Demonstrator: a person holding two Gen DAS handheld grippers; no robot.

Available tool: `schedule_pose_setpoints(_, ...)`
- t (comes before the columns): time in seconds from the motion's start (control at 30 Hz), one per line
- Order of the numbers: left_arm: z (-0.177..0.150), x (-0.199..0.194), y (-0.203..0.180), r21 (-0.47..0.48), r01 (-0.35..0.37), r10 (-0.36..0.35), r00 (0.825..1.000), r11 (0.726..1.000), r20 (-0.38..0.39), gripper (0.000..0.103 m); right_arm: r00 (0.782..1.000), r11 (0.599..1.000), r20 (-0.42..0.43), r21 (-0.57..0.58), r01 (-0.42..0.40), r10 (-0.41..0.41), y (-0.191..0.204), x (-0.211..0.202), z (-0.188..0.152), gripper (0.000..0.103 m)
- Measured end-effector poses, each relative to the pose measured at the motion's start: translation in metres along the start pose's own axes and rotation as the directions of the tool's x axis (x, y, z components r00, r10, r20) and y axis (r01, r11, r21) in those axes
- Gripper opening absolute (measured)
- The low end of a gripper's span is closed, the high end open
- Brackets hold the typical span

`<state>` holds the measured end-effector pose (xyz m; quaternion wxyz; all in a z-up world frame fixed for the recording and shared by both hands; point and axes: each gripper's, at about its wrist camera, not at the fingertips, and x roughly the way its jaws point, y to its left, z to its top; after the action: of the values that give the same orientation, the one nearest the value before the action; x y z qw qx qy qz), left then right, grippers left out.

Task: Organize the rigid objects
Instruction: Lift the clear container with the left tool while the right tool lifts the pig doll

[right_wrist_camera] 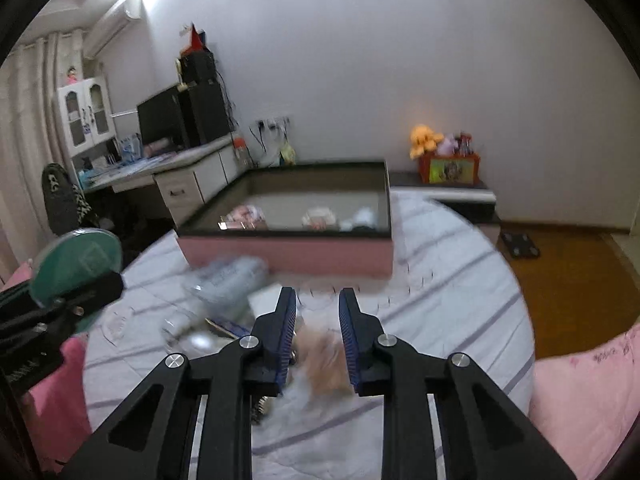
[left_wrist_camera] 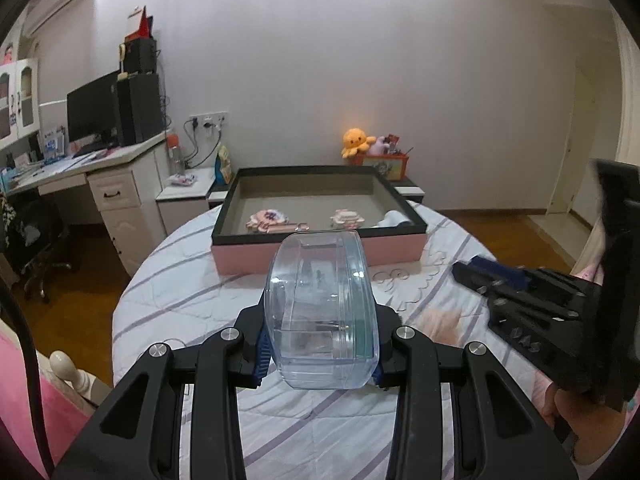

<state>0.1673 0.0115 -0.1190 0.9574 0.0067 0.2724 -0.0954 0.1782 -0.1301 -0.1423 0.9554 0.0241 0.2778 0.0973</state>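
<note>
While the left gripper [left_wrist_camera: 320,320] hangs over the bed, its pads are clamped on a clear, blue-tinted round plastic case [left_wrist_camera: 320,300] w/ a green side face. The case is on the near side of the shallow pink box with a black rim [left_wrist_camera: 224,216].

Room first: a strip of bare white sheet with purple stripes [left_wrist_camera: 192,292] lies btwn case and box's near wall. Inside the box, the far half of the grey floor is free. Two pink-white pieces and a white item sit along the near wall. The bed's curved edge drops to wood floor left and right.

Case stands on its rim, flat faces left and right against the pads, green face to the right. Its long axis runs near-to-far along the fingers, toward the box.

Right gripper [right_wrist_camera: 318,294] is off to the right, well apart from the case. Its jaws are drawn close, only a narrow slit left, nothing seen clamped. A fuzzy tan thing [right_wrist_camera: 326,356] lies under it, too blurred to ID. Blurry clear packets [right_wrist_camera: 228,280] clutter the sheet to its left.
</note>
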Motion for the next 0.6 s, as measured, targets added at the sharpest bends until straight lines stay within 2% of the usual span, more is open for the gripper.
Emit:
schedule_pose_setpoints(0.03, -0.001, -0.001, 0.0, 0.001, -0.001, 0.001, 1.0, 1.0, 0.0, 0.037, 0.999, 1.0, -0.037, -0.009, -0.001, 0.001, 0.002, 0.004, 0.002, 0.023)
schedule_pose_setpoints(0.1, -0.003, -0.002, 0.002, 0.0, 0.0, 0.0, 1.0, 1.0, -0.005, 0.037, 0.998, 0.999, -0.038, 0.012, -0.046, 0.046, -0.003, 0.008, 0.0, 0.023)
schedule_pose_setpoints(0.17, -0.007, -0.002, 0.004, -0.008, -0.004, 0.004, 1.0, 1.0, -0.016, 0.037, 0.998, 1.0, -0.067, 0.011, -0.009, 0.009, -0.007, 0.015, -0.011, 0.039)
schedule_pose_setpoints(0.2, -0.009, -0.001, 0.005, -0.007, -0.005, 0.005, 1.0, 1.0, -0.02, 0.037, 0.997, 1.0, -0.07, 0.018, -0.015, 0.016, -0.009, 0.015, -0.016, 0.055)
schedule_pose_setpoints(0.23, -0.011, 0.0, 0.007, -0.007, -0.01, 0.01, 1.0, 1.0, -0.023, 0.037, 0.997, 0.999, -0.075, 0.031, -0.032, 0.034, -0.012, 0.014, -0.02, 0.067)
schedule_pose_setpoints(0.33, -0.015, 0.001, 0.01, -0.014, -0.012, 0.011, 0.999, 1.0, -0.036, 0.037, 0.994, 0.996, -0.089, 0.065, -0.06, 0.066, -0.015, 0.014, -0.035, 0.081)
schedule_pose_setpoints(0.47, -0.018, 0.002, 0.013, -0.023, -0.014, 0.013, 0.999, 1.0, -0.041, 0.037, 0.986, 0.985, -0.117, 0.137, -0.105, 0.122, -0.016, 0.02, -0.045, 0.082)
schedule_pose_setpoints(0.6, -0.02, 0.002, 0.014, -0.027, -0.011, 0.01, 0.999, 1.0, -0.043, 0.037, 0.983, 0.984, -0.141, 0.156, -0.091, 0.114, -0.007, 0.029, -0.047, 0.081)
